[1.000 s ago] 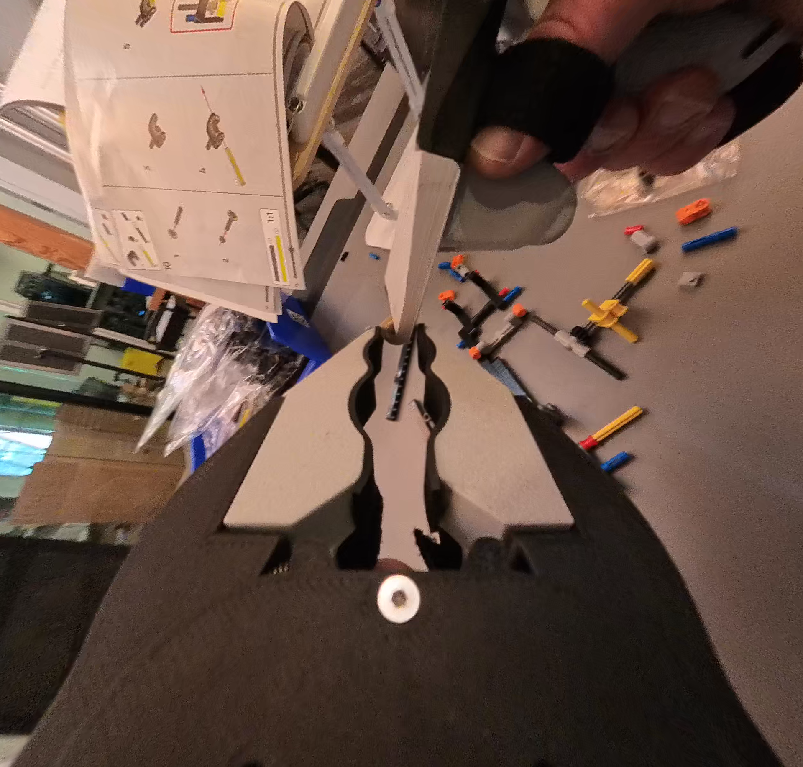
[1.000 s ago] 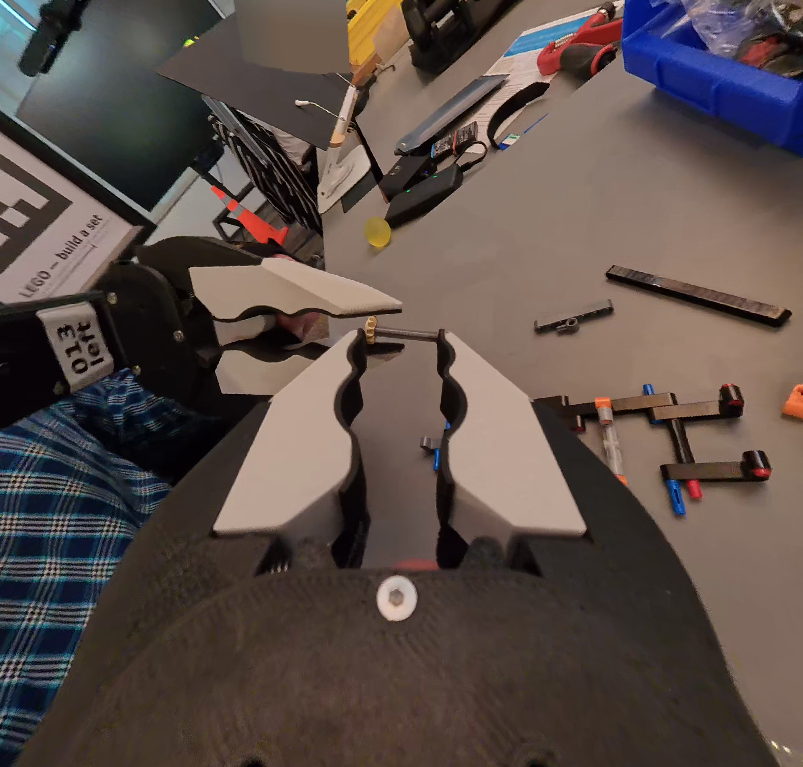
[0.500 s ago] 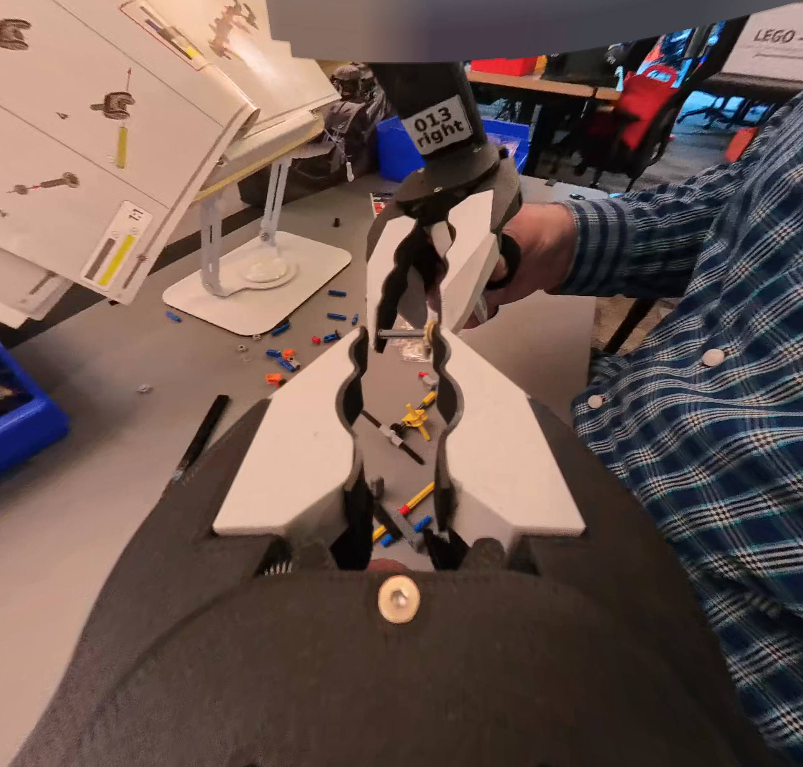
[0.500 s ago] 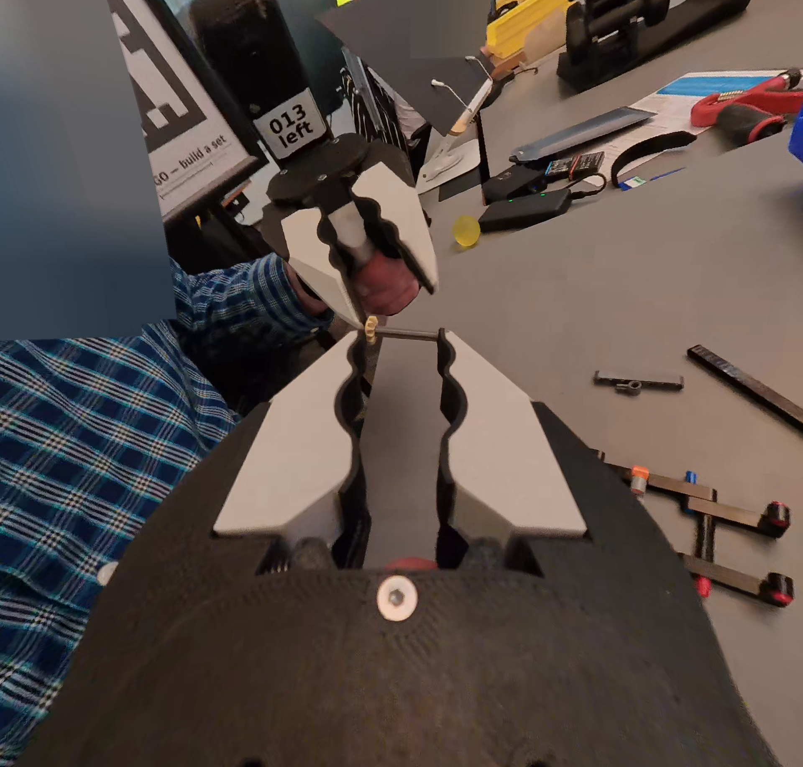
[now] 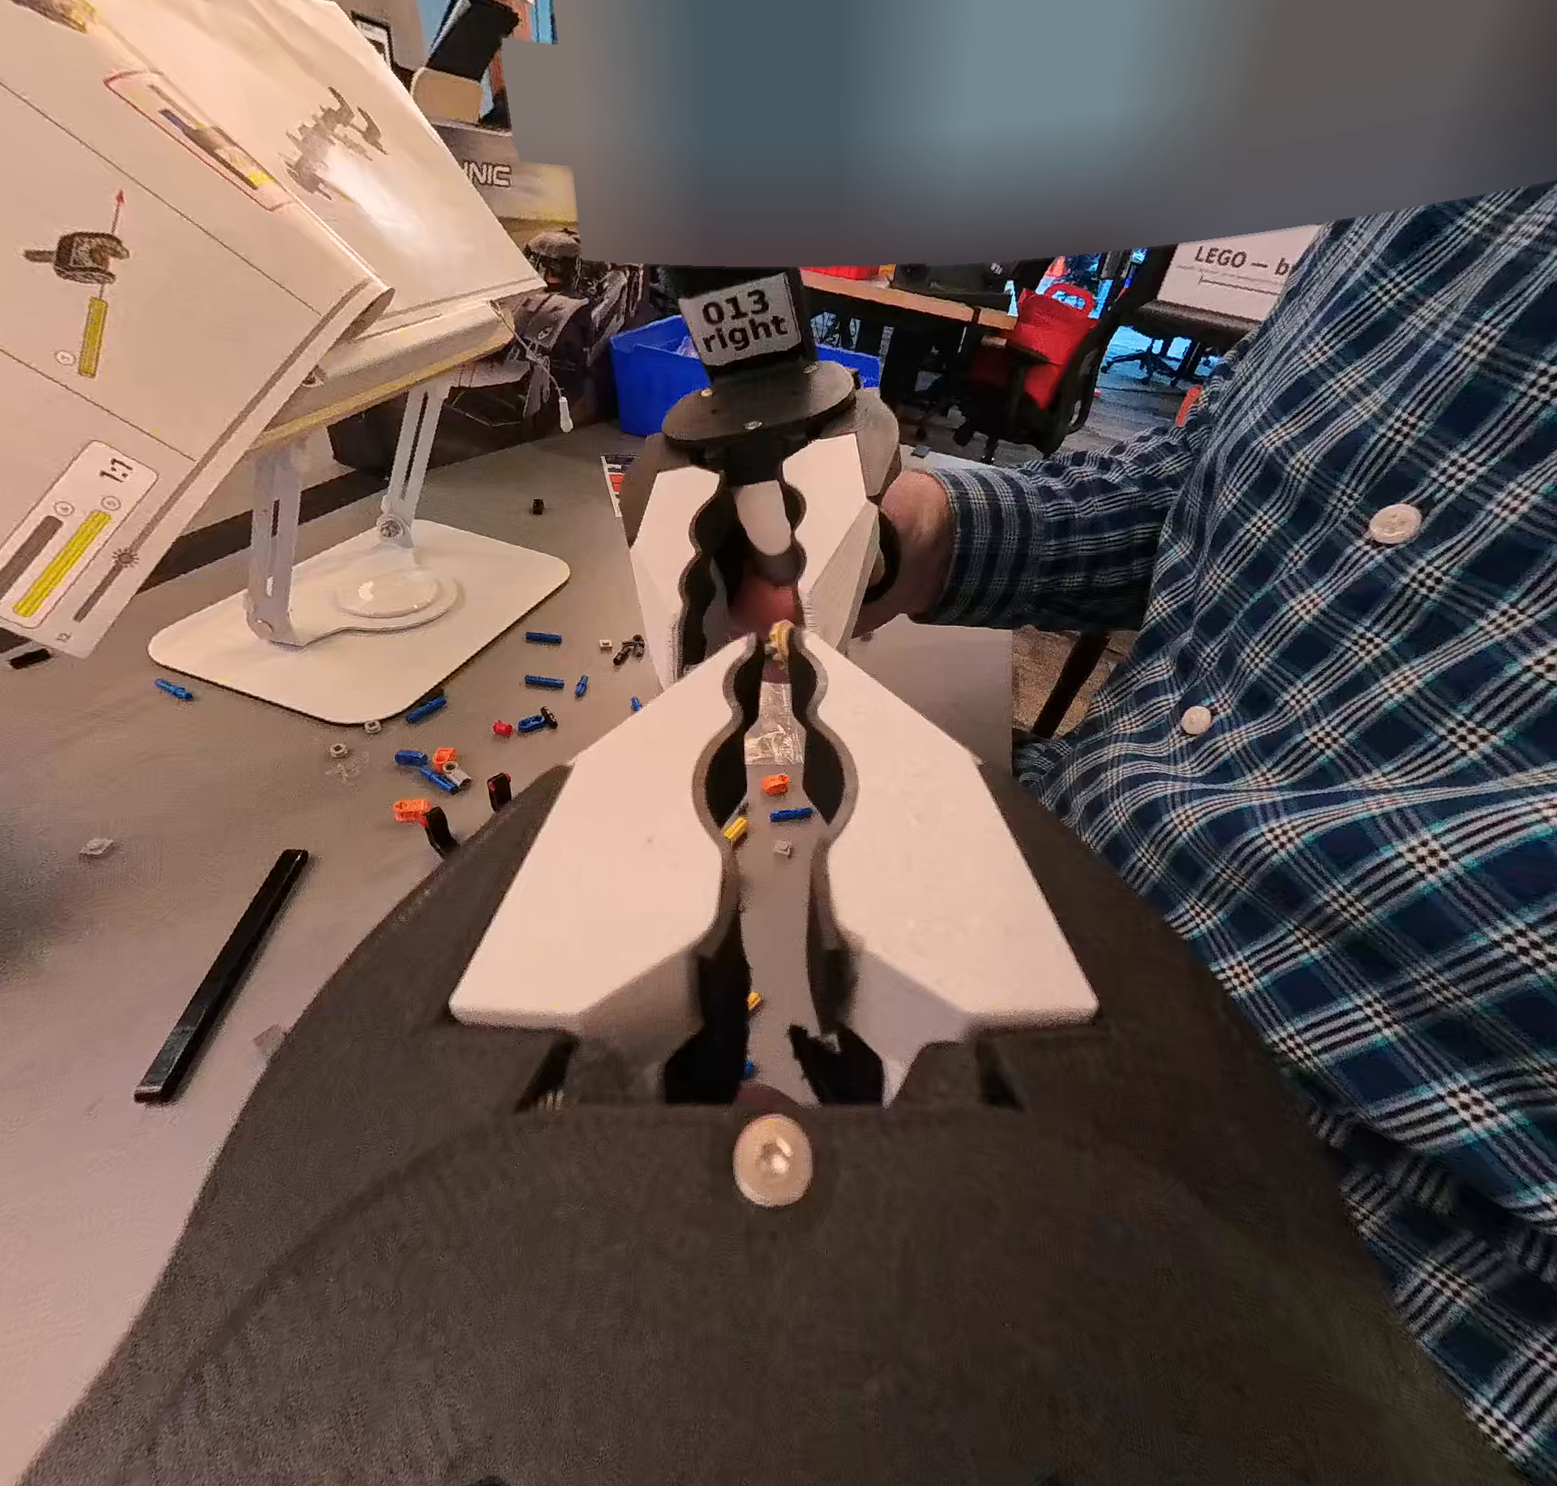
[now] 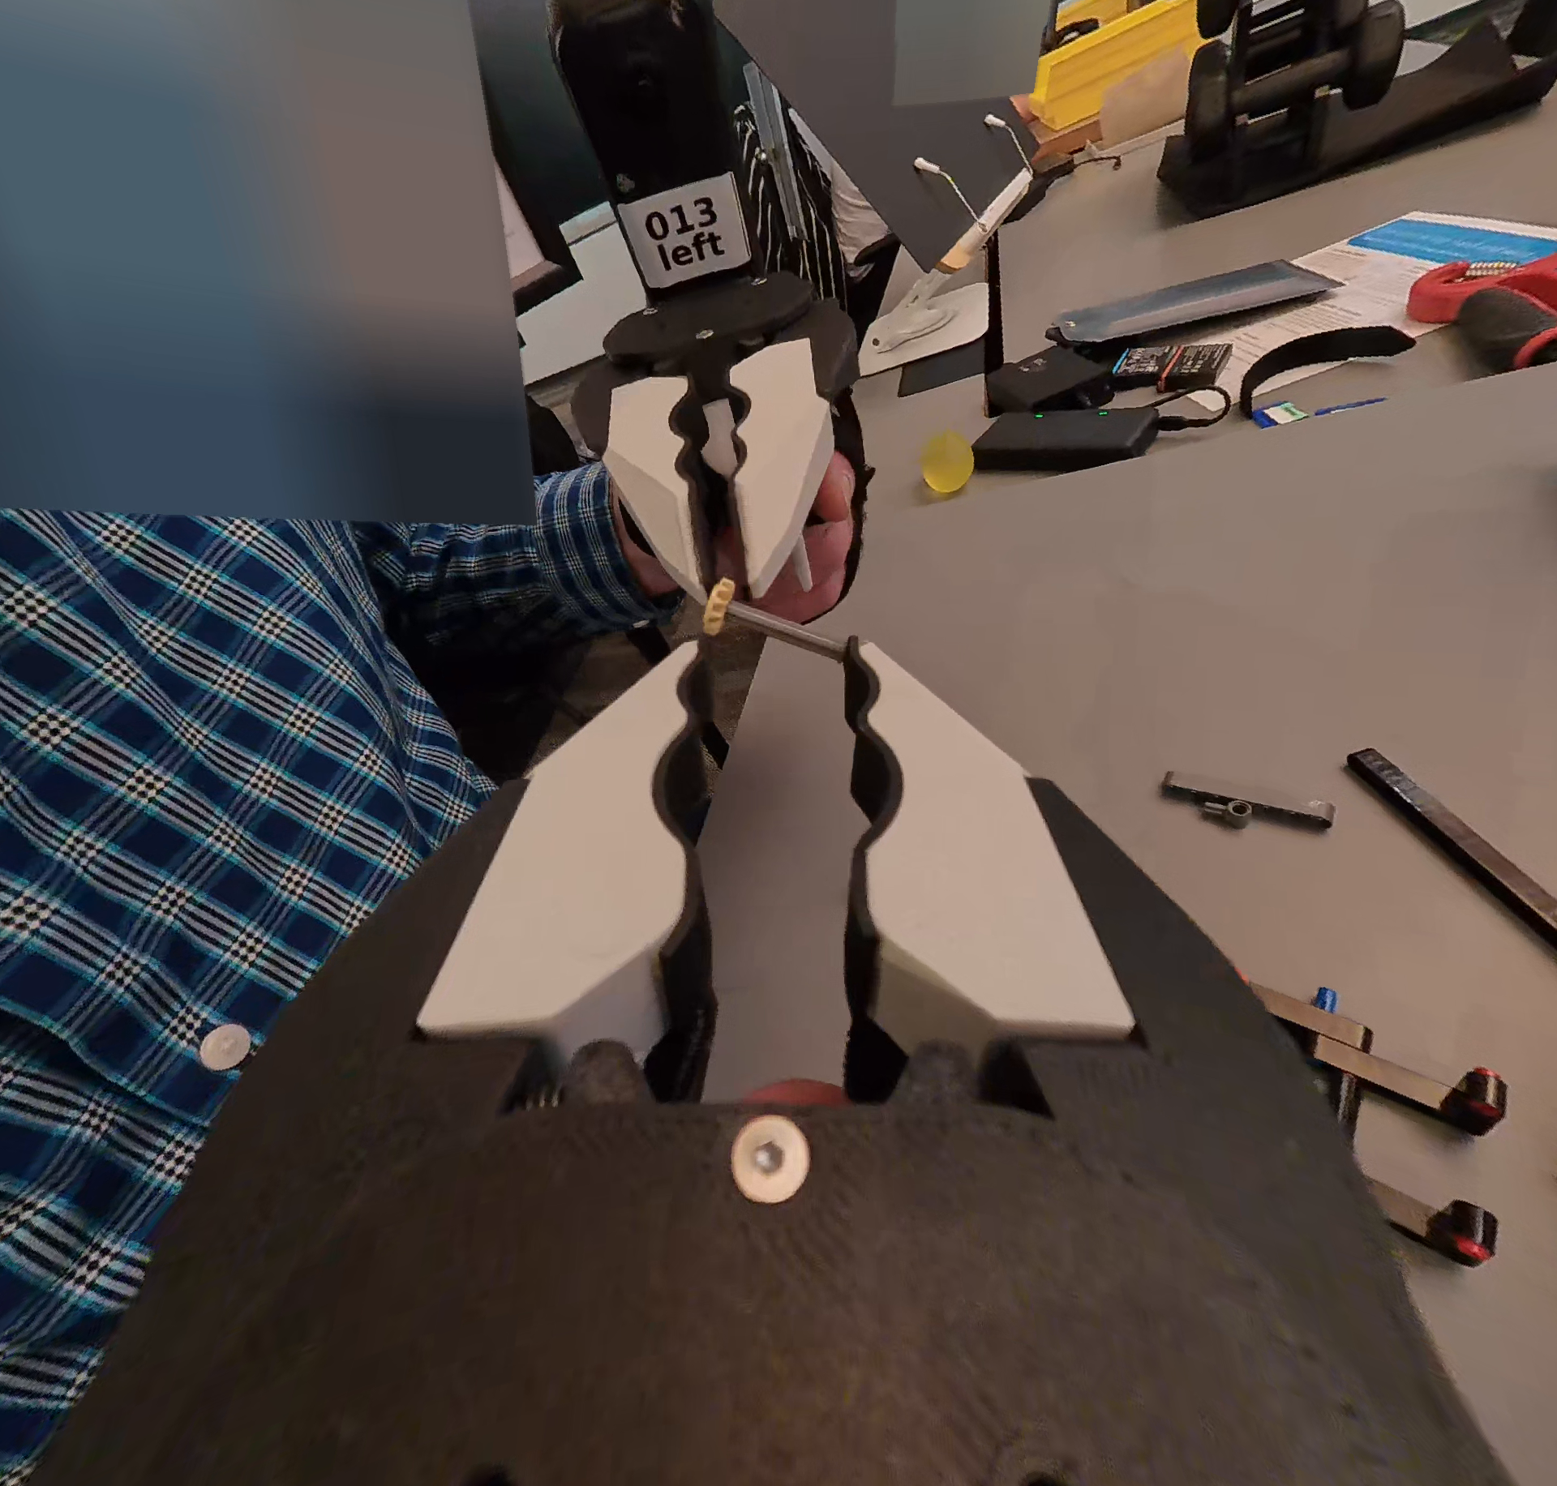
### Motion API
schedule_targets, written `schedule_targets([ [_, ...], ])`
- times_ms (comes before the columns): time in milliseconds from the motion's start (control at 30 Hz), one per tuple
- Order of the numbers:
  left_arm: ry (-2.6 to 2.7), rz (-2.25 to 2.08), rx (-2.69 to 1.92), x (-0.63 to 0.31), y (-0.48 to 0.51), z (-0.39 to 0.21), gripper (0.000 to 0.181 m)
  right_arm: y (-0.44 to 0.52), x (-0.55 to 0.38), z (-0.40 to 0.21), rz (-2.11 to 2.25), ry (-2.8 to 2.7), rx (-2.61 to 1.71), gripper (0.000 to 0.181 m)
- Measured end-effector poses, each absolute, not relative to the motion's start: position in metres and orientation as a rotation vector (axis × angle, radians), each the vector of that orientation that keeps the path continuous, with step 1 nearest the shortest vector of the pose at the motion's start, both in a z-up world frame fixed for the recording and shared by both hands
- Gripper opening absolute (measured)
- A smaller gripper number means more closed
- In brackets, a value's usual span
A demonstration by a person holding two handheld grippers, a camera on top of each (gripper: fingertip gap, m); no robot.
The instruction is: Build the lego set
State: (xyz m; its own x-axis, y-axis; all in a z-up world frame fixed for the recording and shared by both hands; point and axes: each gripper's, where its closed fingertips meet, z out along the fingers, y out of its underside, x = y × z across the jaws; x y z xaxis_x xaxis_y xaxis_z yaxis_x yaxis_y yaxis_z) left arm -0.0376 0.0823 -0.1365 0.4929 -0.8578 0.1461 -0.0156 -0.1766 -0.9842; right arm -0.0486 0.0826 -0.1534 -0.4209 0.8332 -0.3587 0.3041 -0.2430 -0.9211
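A thin dark axle (image 6: 788, 630) with a small tan gear (image 6: 719, 603) on one end hangs in the air between my two grippers, which face each other tip to tip. My left gripper (image 5: 777, 650) is shut on the axle right beside the gear (image 5: 779, 644); it also shows in the right wrist view (image 6: 723, 582). My right gripper (image 6: 771, 654) is open. The axle lies tilted across its tips, and the bare end touches its right fingertip (image 6: 853, 655). In the left wrist view its white fingers (image 5: 830, 536) stand behind my left fingertips.
An instruction booklet (image 5: 211, 224) leans on a white stand (image 5: 362, 628) at the left. Small loose pieces (image 5: 438, 772) and a long black beam (image 5: 223, 974) lie on the grey table. A grey beam (image 6: 1247, 810) and a black built part (image 6: 1390, 1083) lie at the right. A plaid sleeve (image 6: 211, 730) is close by. The grippers are tip to tip, or close to it.
The grippers swung round to face each other. The axle, first pinched lengthwise between my right fingertips, is now clamped by my left gripper near the gear, and the right jaws have widened a little.
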Motion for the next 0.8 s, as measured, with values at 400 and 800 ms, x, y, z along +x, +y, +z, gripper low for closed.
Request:
schedule_targets([
  [400, 0.835, -0.907, -1.58, -0.028, 0.075, -0.142, 0.001, 0.078, -0.044, -0.151, 1.734, -1.624, -1.346, 0.031],
  [800, 0.858, -0.973, -1.558, -0.024, 0.067, -0.14, 0.001, 0.072, -0.038, -0.15, 1.717, -1.708, -1.263, 0.03],
])
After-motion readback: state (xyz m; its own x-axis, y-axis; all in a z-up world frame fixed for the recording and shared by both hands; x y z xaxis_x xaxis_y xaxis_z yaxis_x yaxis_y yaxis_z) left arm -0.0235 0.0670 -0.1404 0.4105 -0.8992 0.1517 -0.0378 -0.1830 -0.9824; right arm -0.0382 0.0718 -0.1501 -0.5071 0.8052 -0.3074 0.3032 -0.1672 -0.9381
